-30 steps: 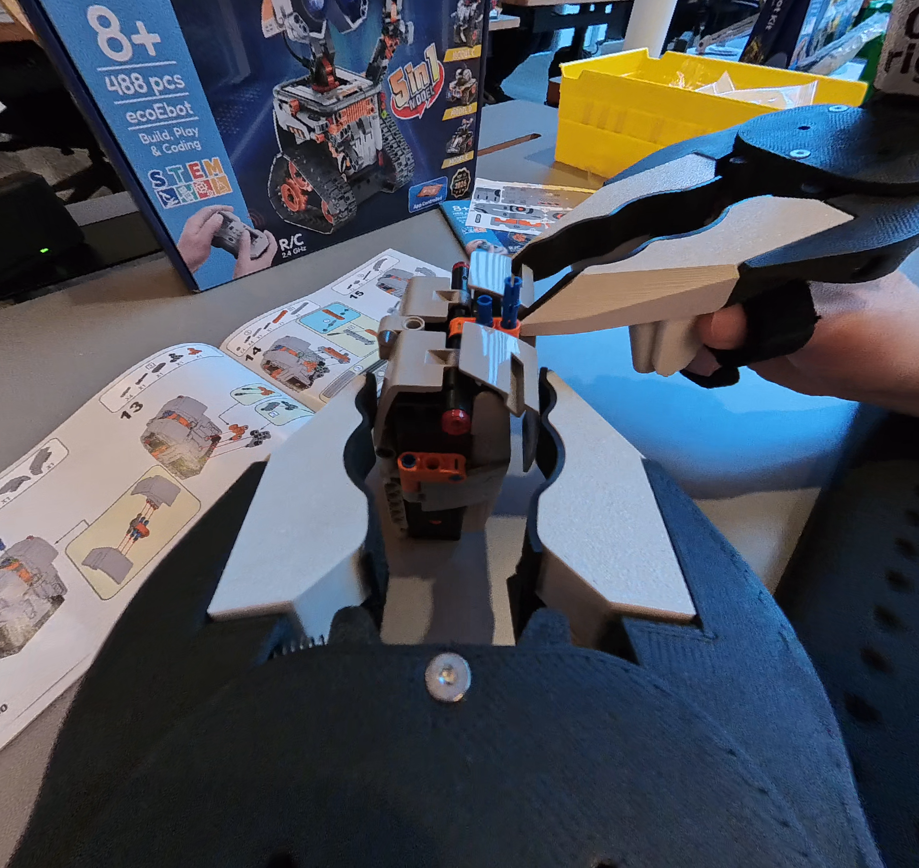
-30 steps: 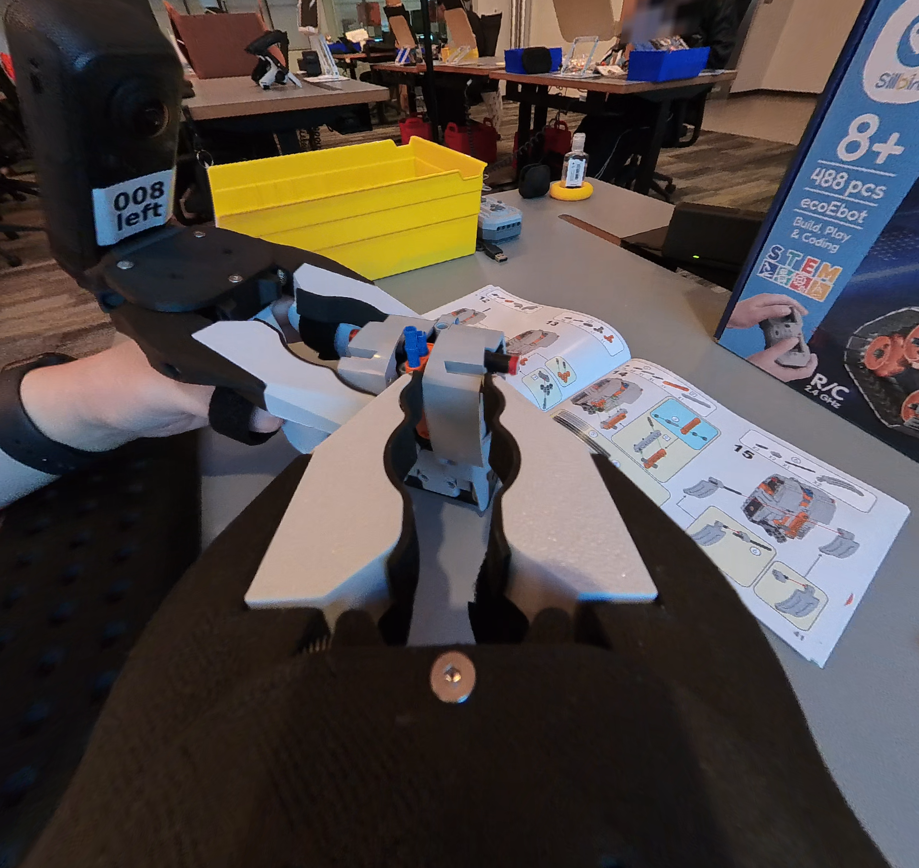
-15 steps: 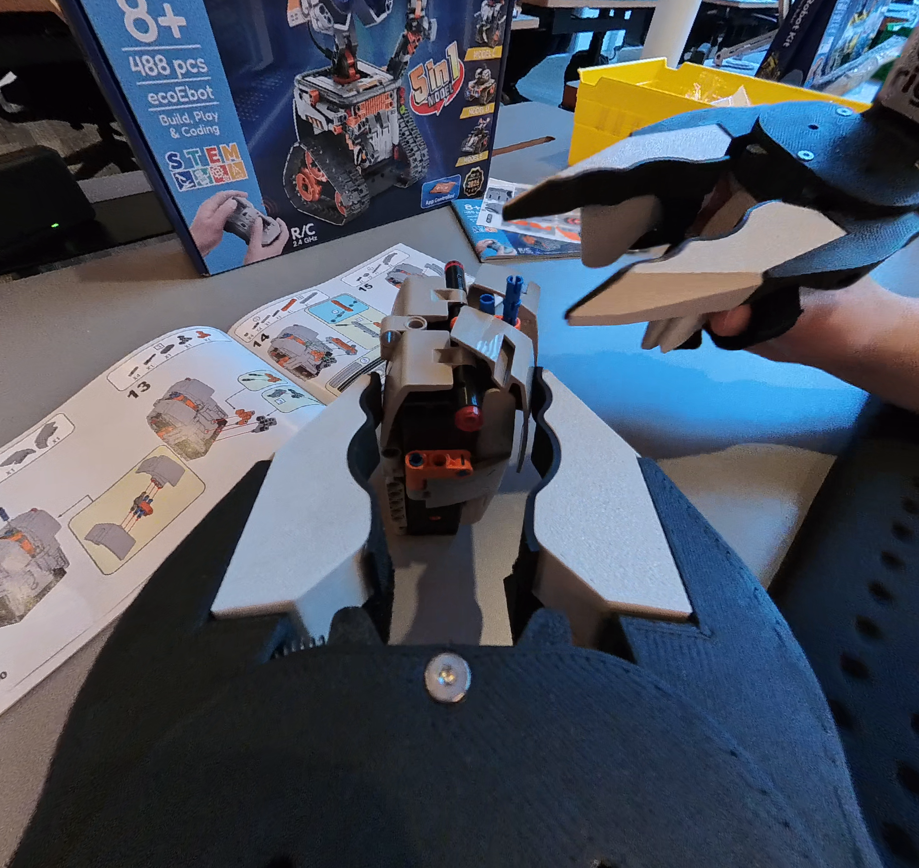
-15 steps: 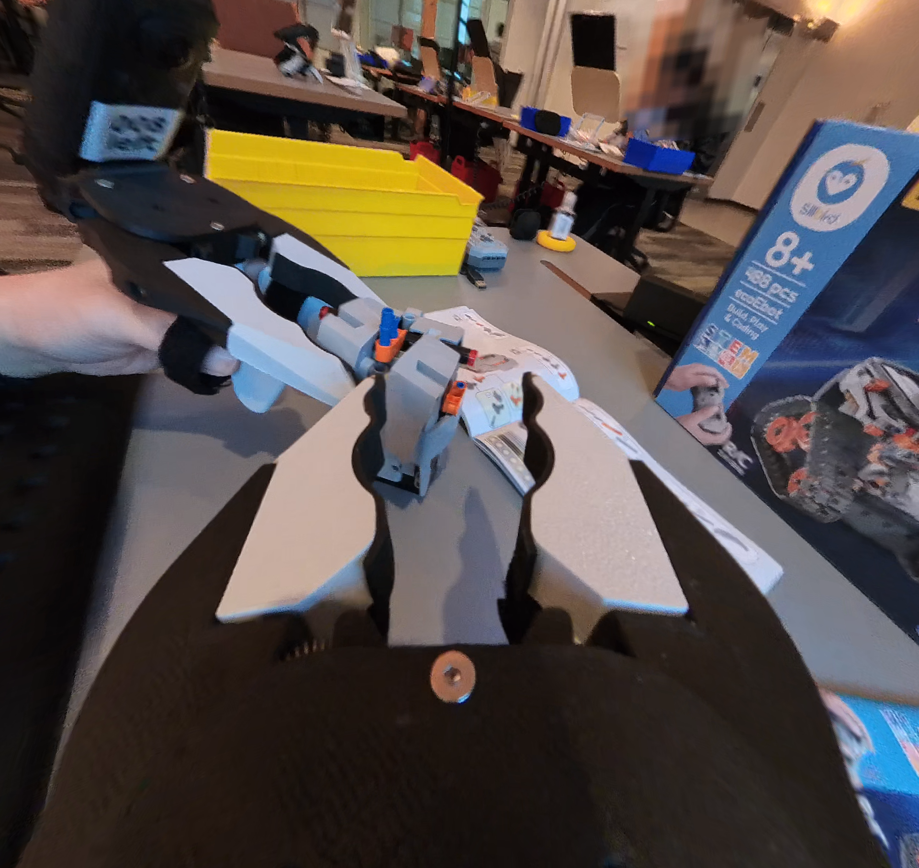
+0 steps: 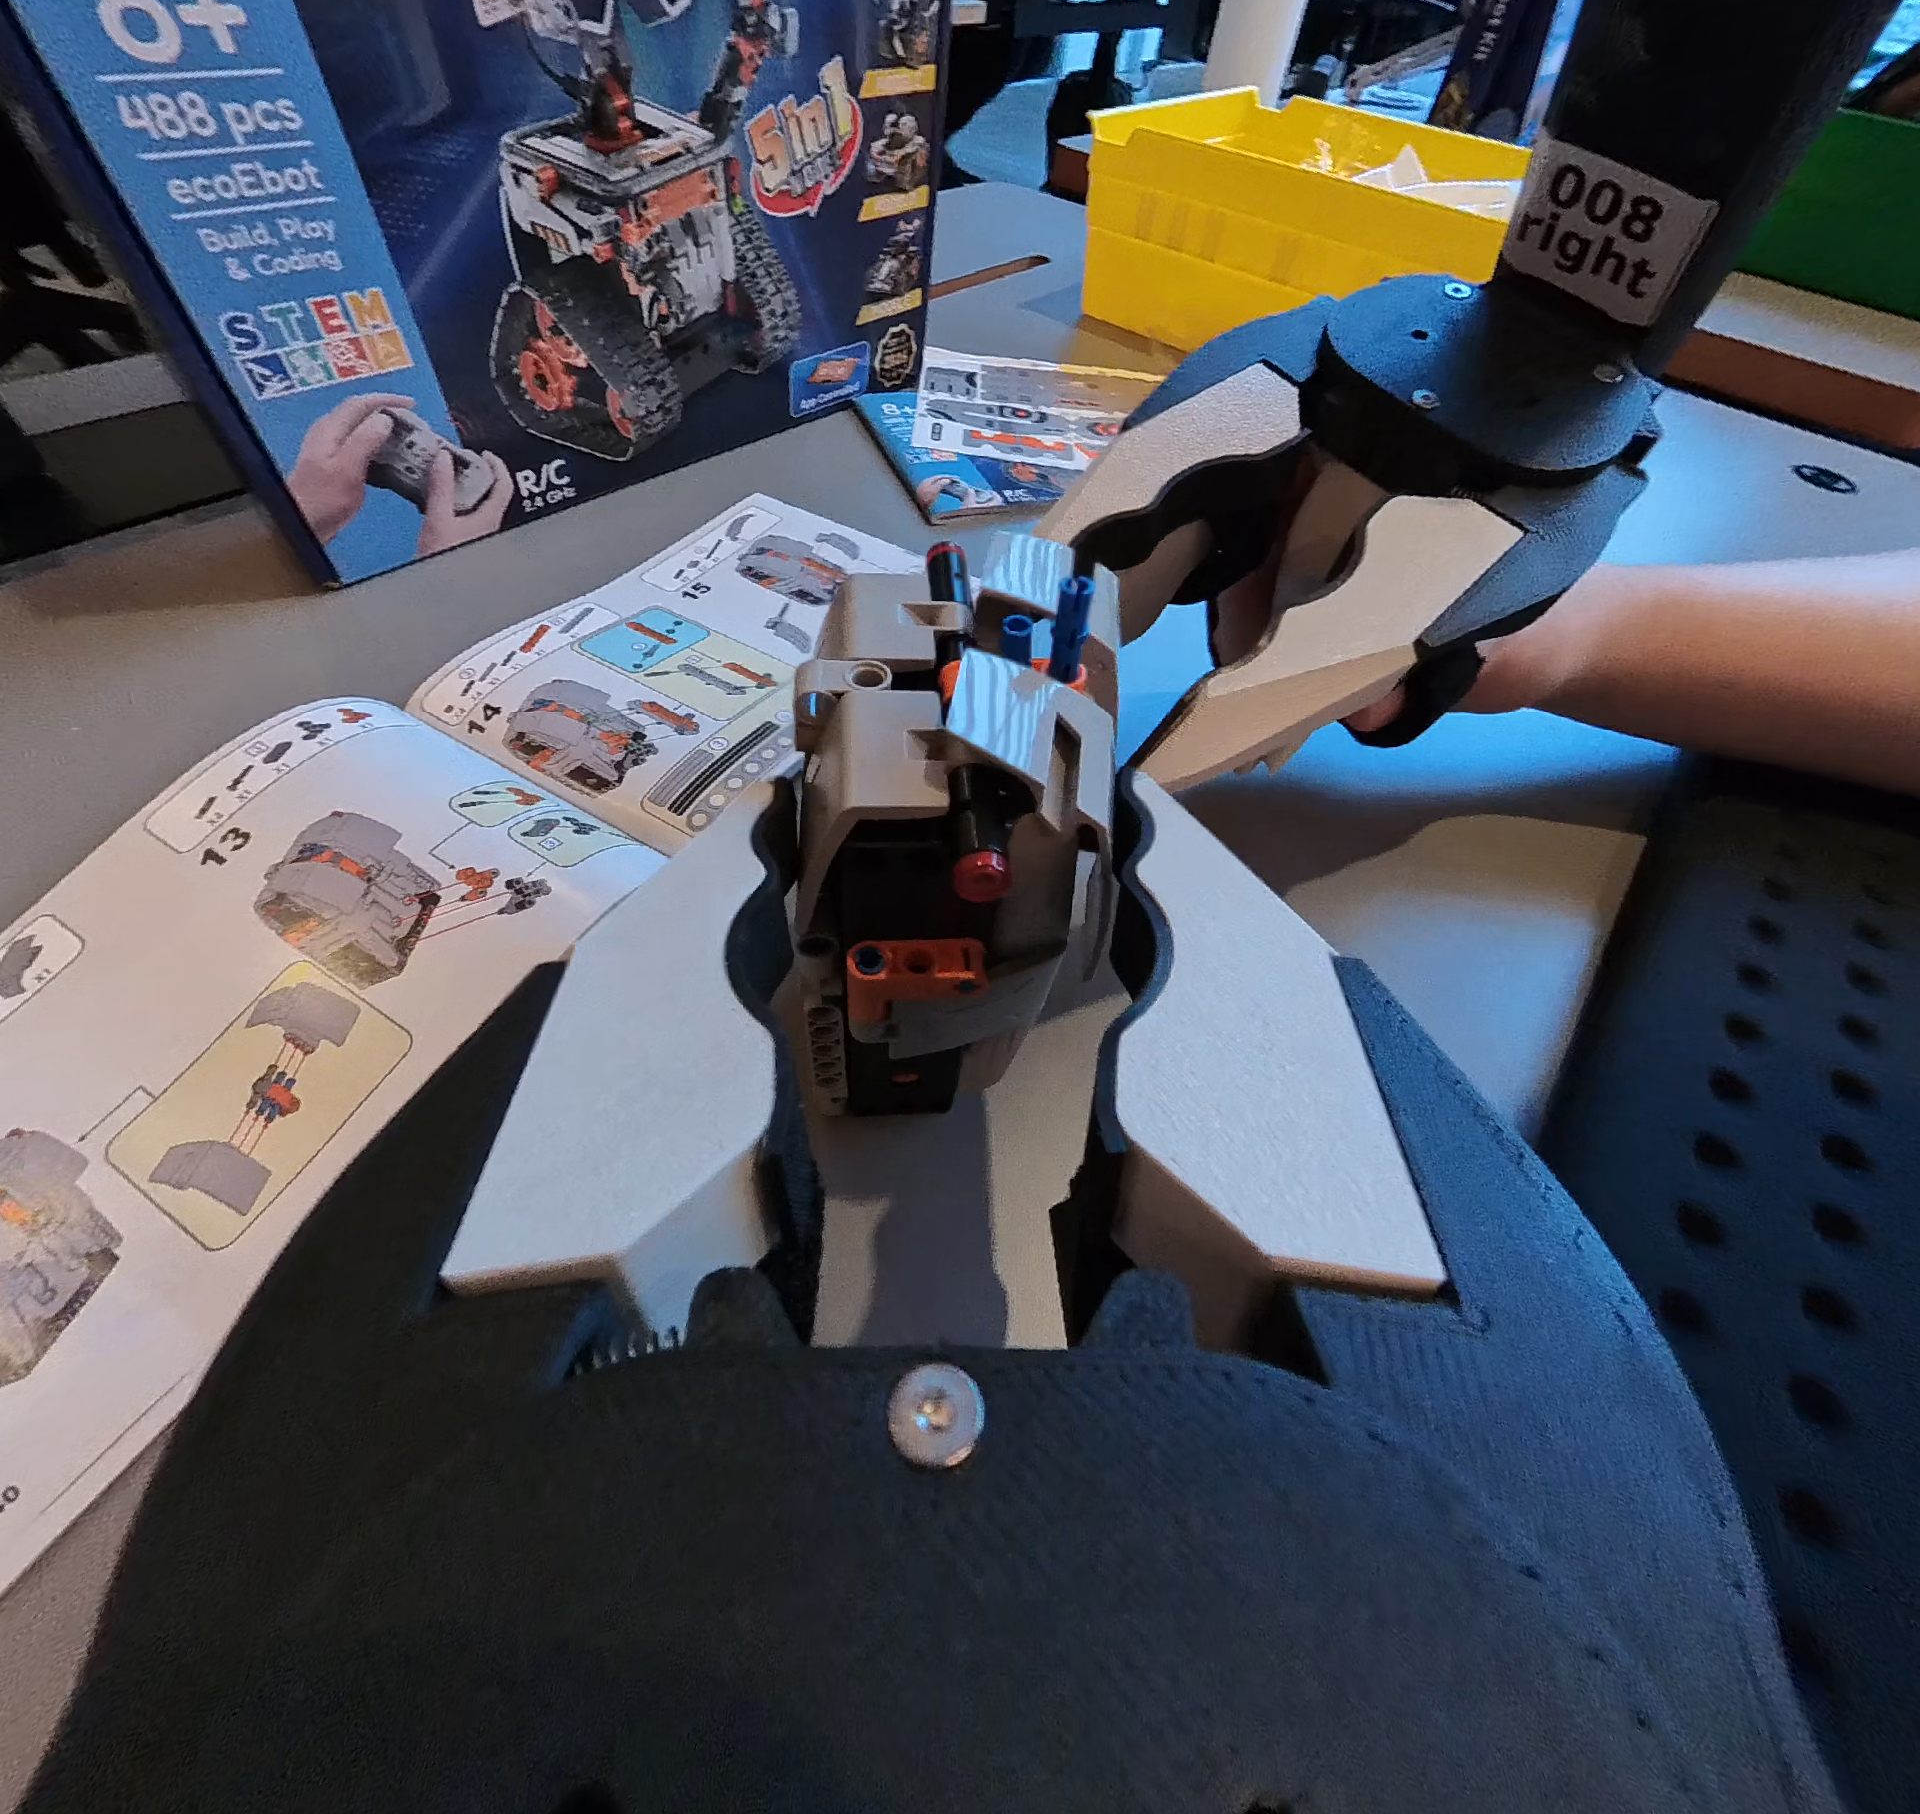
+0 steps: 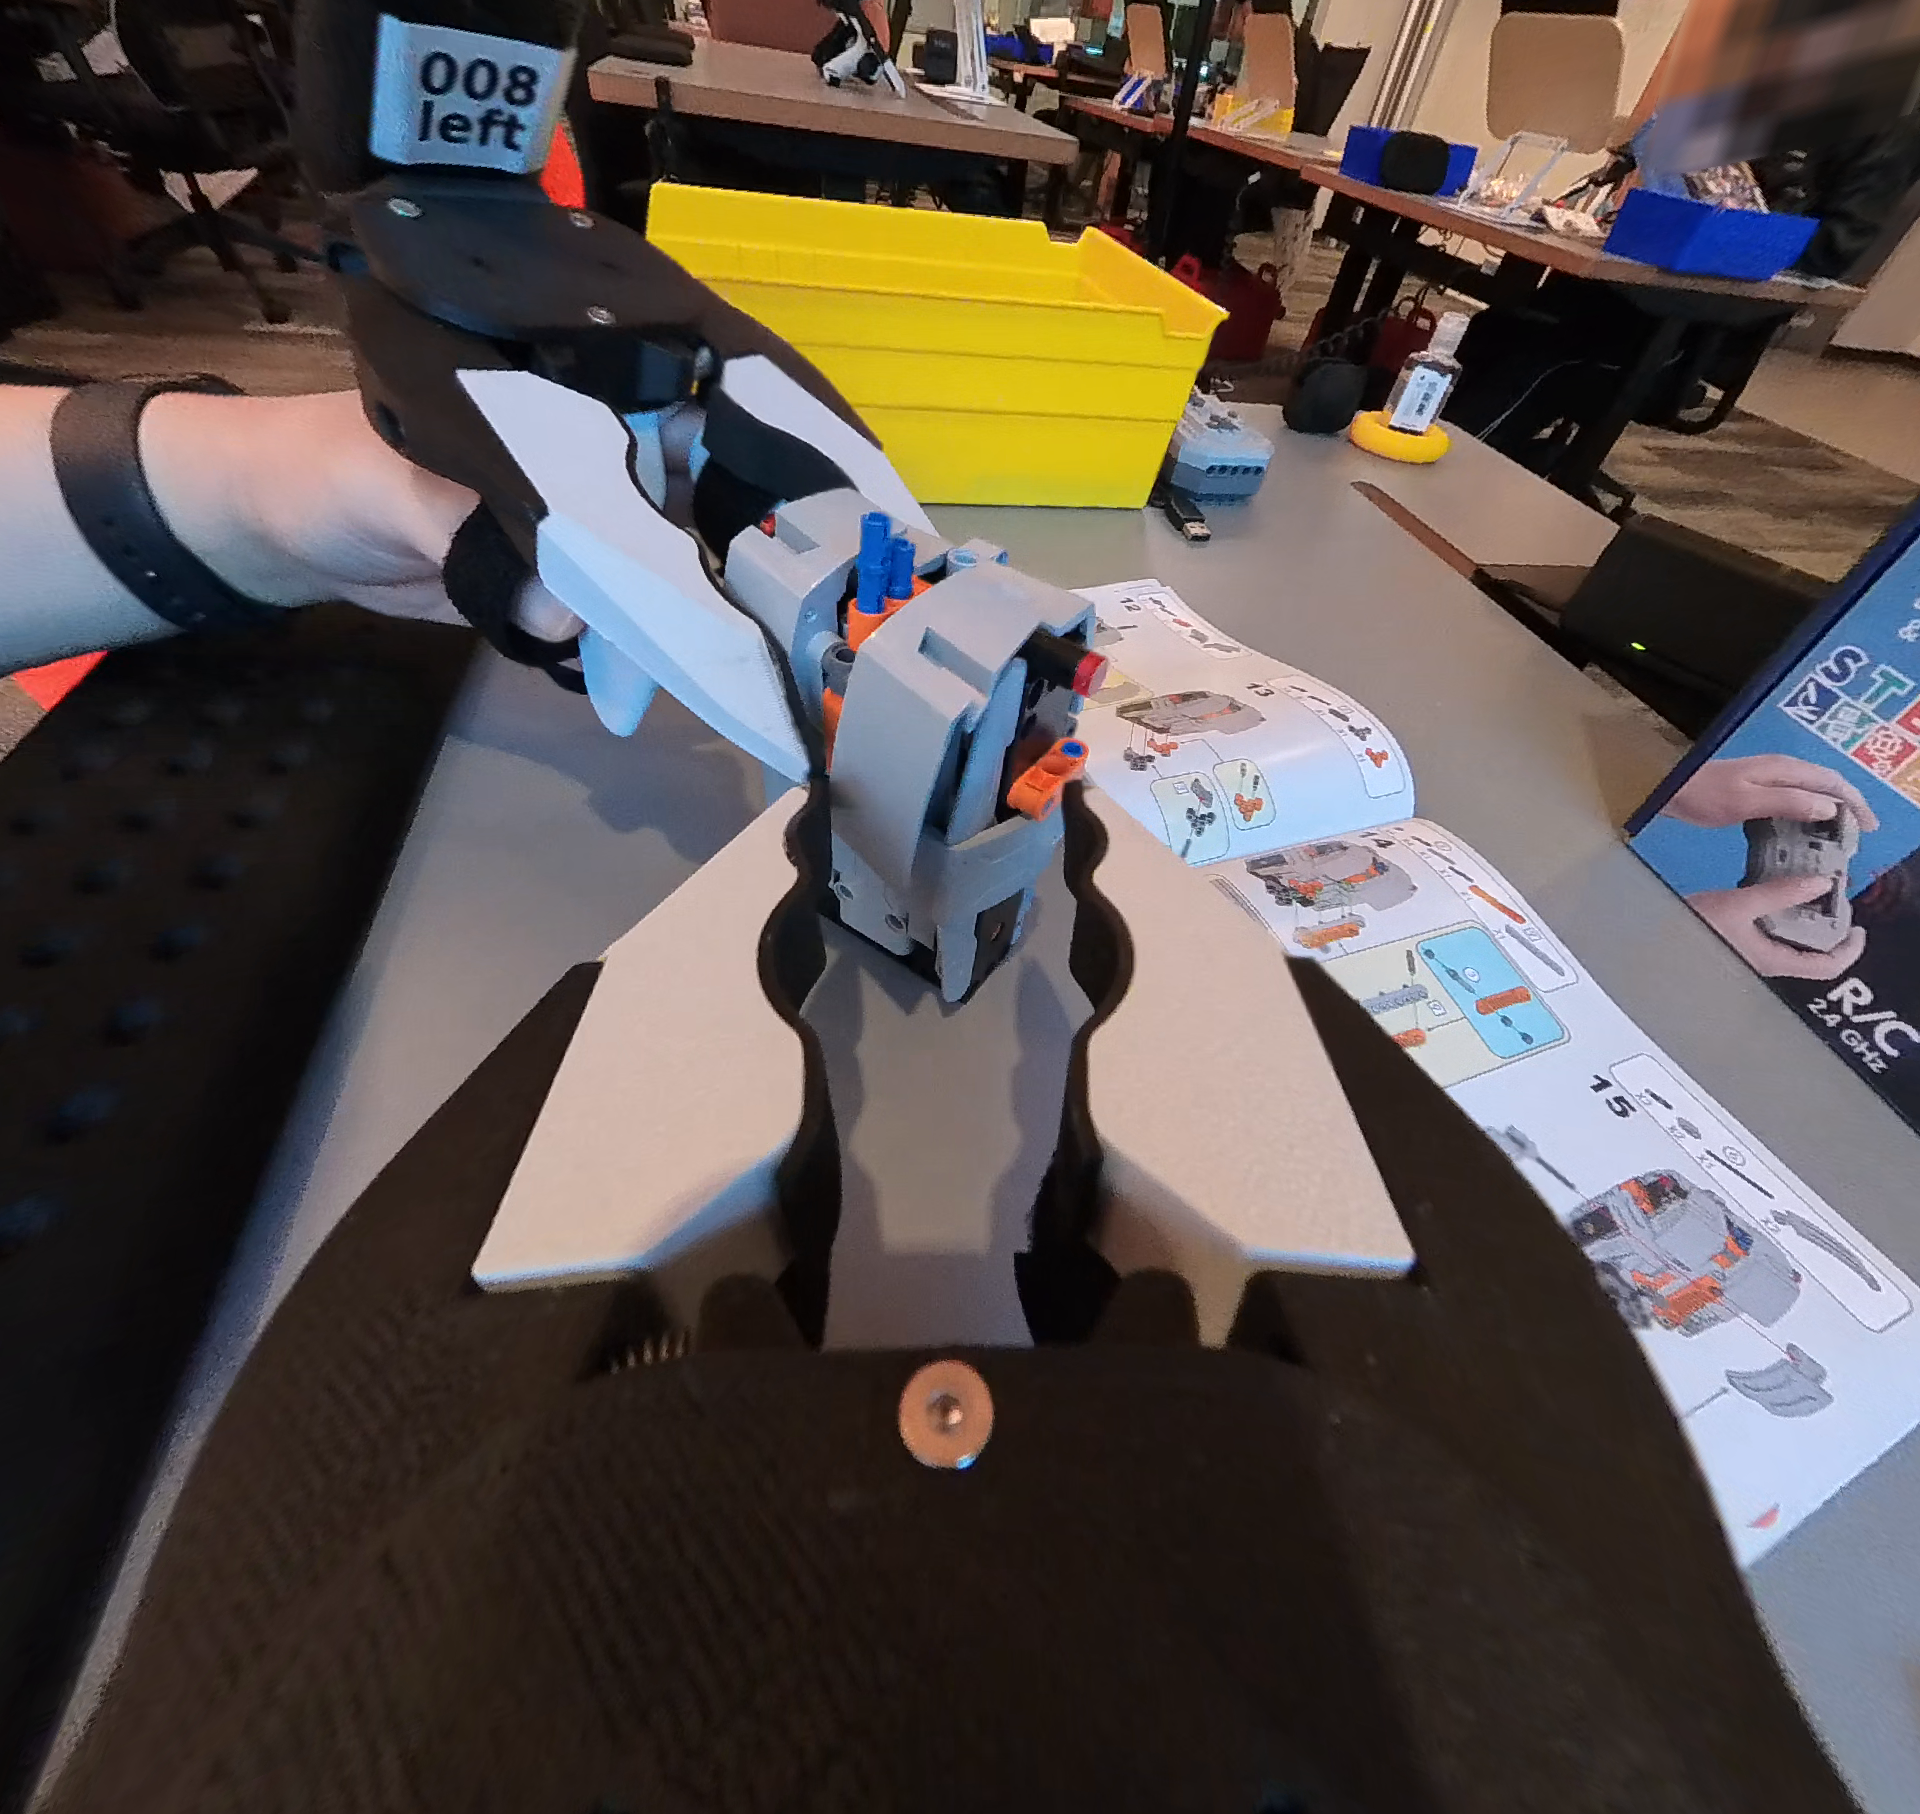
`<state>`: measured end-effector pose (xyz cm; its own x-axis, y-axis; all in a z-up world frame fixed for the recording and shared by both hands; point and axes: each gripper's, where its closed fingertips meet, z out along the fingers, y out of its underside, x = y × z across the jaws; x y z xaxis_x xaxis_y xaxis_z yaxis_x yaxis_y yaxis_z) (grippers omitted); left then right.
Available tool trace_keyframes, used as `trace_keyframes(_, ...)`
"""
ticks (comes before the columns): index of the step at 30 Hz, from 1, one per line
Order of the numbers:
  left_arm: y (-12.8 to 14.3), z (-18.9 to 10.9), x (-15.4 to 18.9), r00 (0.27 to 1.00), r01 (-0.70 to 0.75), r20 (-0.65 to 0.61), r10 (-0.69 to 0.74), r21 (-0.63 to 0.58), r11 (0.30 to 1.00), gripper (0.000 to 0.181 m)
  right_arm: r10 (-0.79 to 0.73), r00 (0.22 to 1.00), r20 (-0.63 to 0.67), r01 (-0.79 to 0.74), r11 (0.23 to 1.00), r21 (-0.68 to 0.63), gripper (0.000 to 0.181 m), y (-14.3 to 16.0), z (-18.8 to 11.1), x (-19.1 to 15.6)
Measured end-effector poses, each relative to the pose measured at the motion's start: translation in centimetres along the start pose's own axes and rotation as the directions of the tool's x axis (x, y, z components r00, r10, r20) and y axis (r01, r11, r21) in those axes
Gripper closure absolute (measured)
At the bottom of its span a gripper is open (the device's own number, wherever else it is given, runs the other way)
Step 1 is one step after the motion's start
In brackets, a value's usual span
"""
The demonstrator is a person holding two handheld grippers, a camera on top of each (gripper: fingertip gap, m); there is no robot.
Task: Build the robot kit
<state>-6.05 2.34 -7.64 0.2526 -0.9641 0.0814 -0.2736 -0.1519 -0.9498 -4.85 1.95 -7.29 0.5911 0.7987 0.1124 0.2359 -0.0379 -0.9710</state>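
Model [image 5: 940, 829] is smooth plastic w/ a slight sheen, grey/orange/blue bits. Left gripper [image 5: 940, 891] has matt, grainy black printed body, flat matt grey fingers [image 5: 644, 1089], shiny metal screw [image 5: 935, 1413]. Manual [image 5: 312, 891] is glossy paper, box [image 5: 312, 206] glossy card. Bin [image 6: 935, 351] smooth yellow plastic. Table [image 6: 1299, 517] matt grey.

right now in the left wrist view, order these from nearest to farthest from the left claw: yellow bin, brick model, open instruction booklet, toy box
1. brick model: gripped between the left claw fingers.
2. open instruction booklet: flat on the table, just left of the claw.
3. toy box: standing behind the booklet, upper left.
4. yellow bin: far back, upper right.
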Motion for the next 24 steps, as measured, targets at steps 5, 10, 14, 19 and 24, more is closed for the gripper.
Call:
trace_keyframes(5,0.2,-0.3,0.2,0.998,-0.005,-0.06,0.003,-0.041,0.999,0.121,0.061,0.998,0.014,-0.061,0.998,-0.012,0.138,0.0,0.2,-0.2)
trace_keyframes(10,0.1,-0.8,0.5,0.992,0.016,-0.124,-0.022,-0.047,0.999,0.116,0.176,0.984,0.009,-0.176,0.984,-0.015,0.137,0.4,0.2,0.6)
trace_keyframes(14,0.0,-0.7,0.3,0.992,0.035,-0.12,-0.038,-0.031,0.999,0.118,0.131,0.991,-0.008,-0.131,0.991,-0.003,0.139,0.0,0.1,0.7)
trace_keyframes(19,0.0,-0.8,0.4,0.992,0.023,-0.124,-0.026,-0.025,0.999,0.119,0.124,0.992,0.0,-0.124,0.992,-0.034,0.138,0.5,0.4,0.3)
trace_keyframes(24,-0.3,-1.2,0.3,0.994,0.036,-0.1,-0.037,-0.011,0.999,0.121,0.076,0.996,-0.055,-0.075,0.997,0.019,0.138,-0.6,-0.2,0.8)
